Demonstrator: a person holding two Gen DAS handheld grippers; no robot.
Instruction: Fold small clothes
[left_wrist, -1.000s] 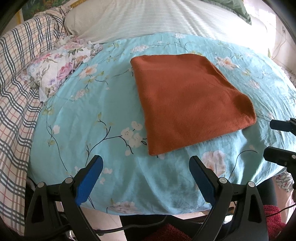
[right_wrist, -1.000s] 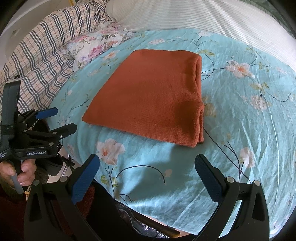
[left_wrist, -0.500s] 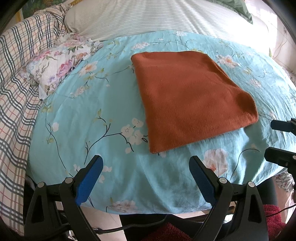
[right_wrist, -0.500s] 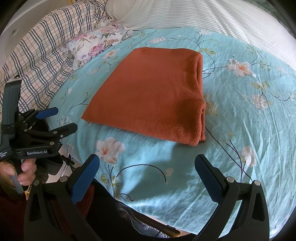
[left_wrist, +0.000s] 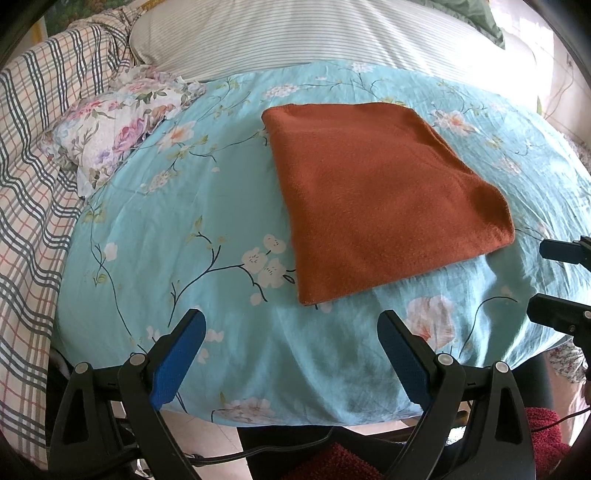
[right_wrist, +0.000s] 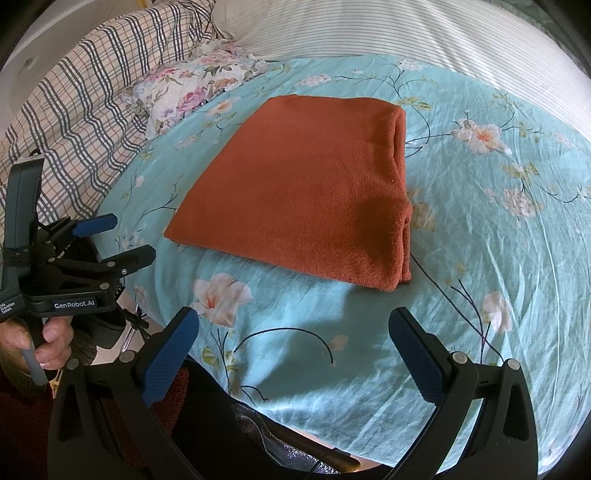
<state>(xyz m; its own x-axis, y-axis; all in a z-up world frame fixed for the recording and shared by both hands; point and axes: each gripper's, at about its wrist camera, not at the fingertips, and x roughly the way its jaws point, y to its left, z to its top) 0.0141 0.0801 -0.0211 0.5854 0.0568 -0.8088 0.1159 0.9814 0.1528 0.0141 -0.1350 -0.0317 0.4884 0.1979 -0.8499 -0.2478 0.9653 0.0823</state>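
Note:
A rust-orange cloth lies folded into a flat rectangle on the turquoise floral bedsheet; it also shows in the right wrist view, with its stacked folded edges on the right side. My left gripper is open and empty, hovering over the near edge of the bed, short of the cloth. It also shows at the left of the right wrist view. My right gripper is open and empty, near the bed's front edge; it appears at the right of the left wrist view.
A floral pillow lies at the back left, next to a plaid blanket. A striped white pillow spans the back. The bed's front edge drops off just under both grippers, with dark red fabric below.
Both grippers have shifted slightly, so the cloth sits a little differently in each view. The cloth has not moved and both grippers stay open.

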